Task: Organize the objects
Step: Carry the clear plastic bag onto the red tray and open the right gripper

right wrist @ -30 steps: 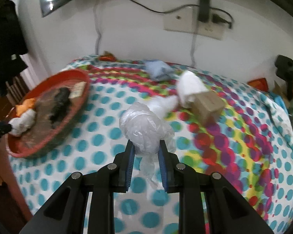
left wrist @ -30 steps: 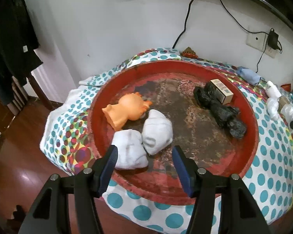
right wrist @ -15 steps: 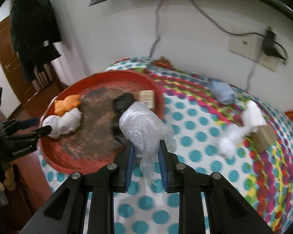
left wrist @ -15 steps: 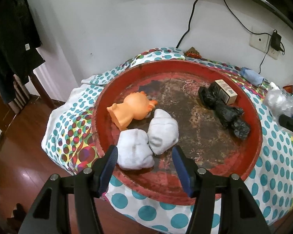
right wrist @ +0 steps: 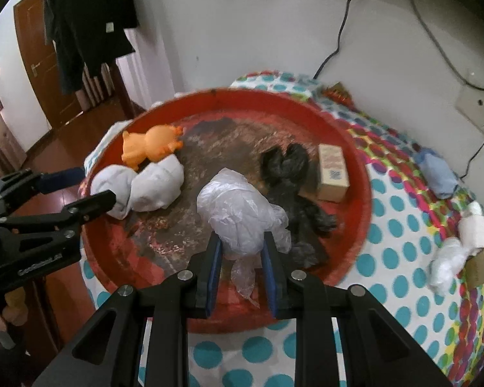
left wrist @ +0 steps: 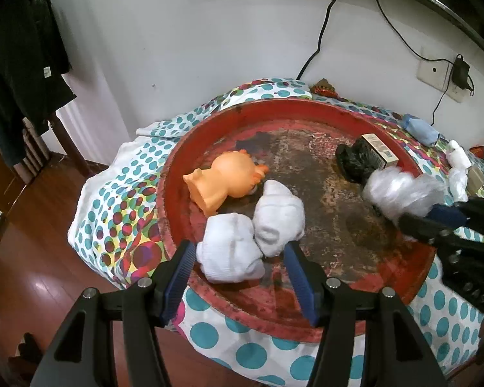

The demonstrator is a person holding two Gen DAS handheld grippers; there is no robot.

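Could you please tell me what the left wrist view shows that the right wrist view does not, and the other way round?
Only the left wrist view shows the charger plugged into the wall socket, and the gap between the open left gripper's fingers. Only the right wrist view shows the wooden door, the hand holding the left gripper, and the right gripper shut on the clear plastic bag. Both show the red tray holding the orange toy, two white bundles, the black bag and the small box.
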